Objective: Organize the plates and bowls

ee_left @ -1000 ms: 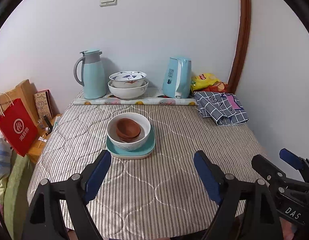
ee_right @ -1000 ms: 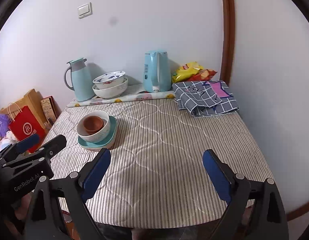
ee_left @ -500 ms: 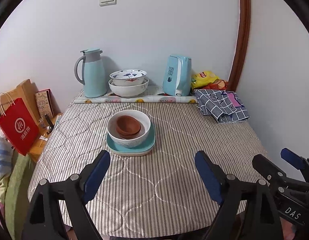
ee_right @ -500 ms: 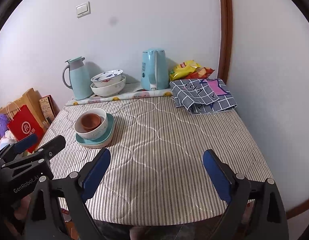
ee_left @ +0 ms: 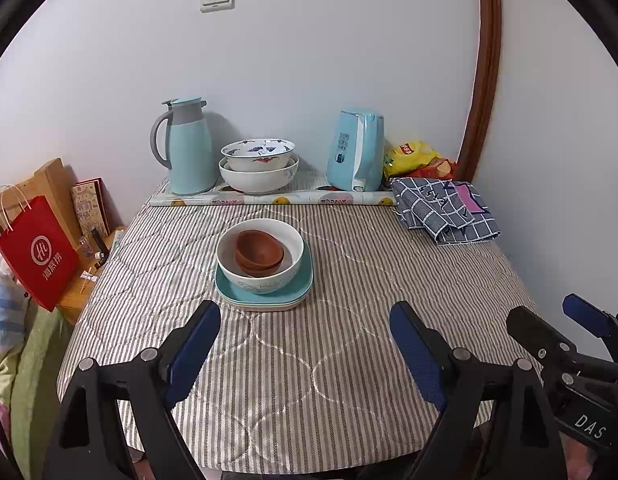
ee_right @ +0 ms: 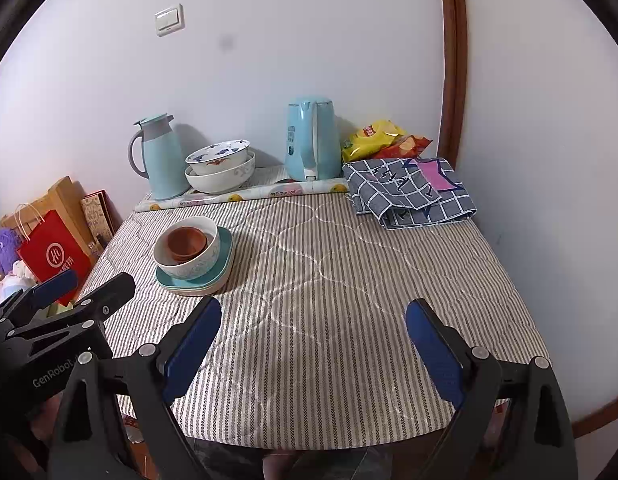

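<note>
Both claws spread and empty at the near edge of the table [ee_left: 349,360]

The left gripper [ee_left: 305,344] and right gripper [ee_right: 313,340] hang clear of the stack: brown bowls [ee_left: 257,251] in a white bowl [ee_left: 261,276] on teal plates [ee_left: 301,292], left of centre. A one-sided grab could tip the loose bowls or drag the cloth.
</note>
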`<action>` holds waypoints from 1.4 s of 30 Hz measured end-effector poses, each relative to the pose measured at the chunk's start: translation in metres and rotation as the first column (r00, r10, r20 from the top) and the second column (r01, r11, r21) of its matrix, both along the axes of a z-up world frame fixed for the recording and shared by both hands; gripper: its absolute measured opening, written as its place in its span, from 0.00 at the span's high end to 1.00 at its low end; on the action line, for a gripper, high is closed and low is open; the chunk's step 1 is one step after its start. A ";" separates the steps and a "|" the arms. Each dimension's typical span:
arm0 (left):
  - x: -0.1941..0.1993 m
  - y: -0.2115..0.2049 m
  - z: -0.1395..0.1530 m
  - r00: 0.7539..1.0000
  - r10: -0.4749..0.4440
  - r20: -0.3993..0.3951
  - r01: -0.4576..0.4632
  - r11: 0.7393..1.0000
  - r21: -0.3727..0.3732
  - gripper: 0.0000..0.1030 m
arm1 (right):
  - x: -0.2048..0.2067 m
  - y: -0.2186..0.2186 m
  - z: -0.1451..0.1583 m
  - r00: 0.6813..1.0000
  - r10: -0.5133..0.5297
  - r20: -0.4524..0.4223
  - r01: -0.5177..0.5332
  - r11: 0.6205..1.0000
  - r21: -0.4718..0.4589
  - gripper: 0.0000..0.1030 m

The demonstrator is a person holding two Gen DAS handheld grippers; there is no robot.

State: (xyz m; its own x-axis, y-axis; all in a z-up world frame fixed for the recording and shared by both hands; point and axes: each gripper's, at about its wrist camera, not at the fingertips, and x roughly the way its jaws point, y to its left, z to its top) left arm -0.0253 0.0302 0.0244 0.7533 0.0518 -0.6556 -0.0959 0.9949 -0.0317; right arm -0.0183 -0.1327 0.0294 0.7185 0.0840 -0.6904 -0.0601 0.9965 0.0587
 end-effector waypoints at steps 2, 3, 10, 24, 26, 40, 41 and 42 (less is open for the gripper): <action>0.000 0.000 0.000 1.000 -0.003 0.000 0.003 1.000 -0.002 0.16 | -0.001 0.001 0.000 1.000 0.002 0.001 -0.002 1.000 -0.002 0.10; 0.000 0.000 0.001 1.000 -0.002 -0.001 0.002 1.000 0.000 0.16 | -0.001 0.001 0.000 1.000 0.003 0.001 -0.003 1.000 -0.005 0.10; 0.000 -0.001 0.001 1.000 -0.007 -0.001 0.007 1.000 0.002 0.16 | -0.001 0.003 0.000 1.000 0.004 -0.003 -0.004 1.000 -0.007 0.10; 0.000 -0.001 0.001 1.000 -0.001 0.003 0.001 1.000 0.003 0.16 | 0.000 0.004 0.000 1.000 0.006 -0.005 -0.006 1.000 -0.005 0.10; 0.000 0.000 0.001 1.000 0.003 0.003 -0.003 1.000 0.006 0.16 | -0.001 0.004 0.001 1.000 0.005 -0.004 -0.005 1.000 -0.006 0.10; 0.000 -0.001 0.000 1.000 0.002 0.003 -0.002 1.000 0.005 0.16 | -0.001 0.004 -0.001 1.000 0.004 -0.006 -0.004 1.000 0.000 0.10; 0.000 -0.001 0.000 1.000 0.003 0.004 -0.003 1.000 0.004 0.16 | -0.001 0.004 -0.001 1.000 0.003 -0.005 -0.003 1.000 0.001 0.10; 0.000 0.000 0.000 1.000 0.002 0.004 -0.002 1.000 0.003 0.16 | -0.001 0.003 -0.001 1.000 0.003 -0.004 -0.003 1.000 0.003 0.10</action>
State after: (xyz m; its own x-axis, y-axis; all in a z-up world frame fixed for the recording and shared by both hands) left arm -0.0255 0.0298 0.0245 0.7557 0.0553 -0.6526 -0.0975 0.9948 -0.0286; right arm -0.0194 -0.1292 0.0284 0.7153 0.0881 -0.6932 -0.0631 0.9961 0.0614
